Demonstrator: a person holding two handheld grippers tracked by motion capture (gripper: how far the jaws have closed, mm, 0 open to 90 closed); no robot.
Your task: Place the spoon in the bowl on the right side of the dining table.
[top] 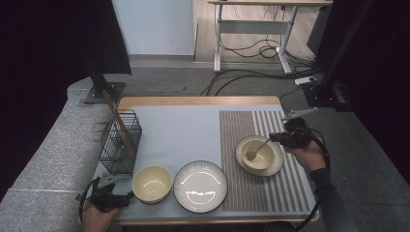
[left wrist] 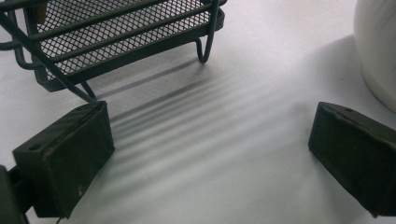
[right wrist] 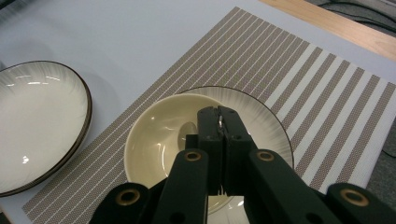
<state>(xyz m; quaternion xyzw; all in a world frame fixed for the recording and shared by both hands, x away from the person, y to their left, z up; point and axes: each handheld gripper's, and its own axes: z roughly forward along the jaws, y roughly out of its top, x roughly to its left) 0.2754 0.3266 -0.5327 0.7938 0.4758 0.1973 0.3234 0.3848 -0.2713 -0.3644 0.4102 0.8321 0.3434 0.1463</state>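
While the right gripper (right wrist: 219, 122) clenches the spoon (top: 256, 148) handle, its bowl end rests below the jaws inside the bowl (right wrist: 159, 140); the left gripper (left wrist: 210, 154) is released.

claw (right wrist: 220, 122) clamping spoon (right wrist: 187, 133), over bowl (right wrist: 149, 140)

Spoon (right wrist: 188, 131) handle hidden behind closed right gripper (right wrist: 221, 122), wire basket (left wrist: 116, 37) cropped by frame top, cream bowl (left wrist: 378, 51) clipped at right edge.
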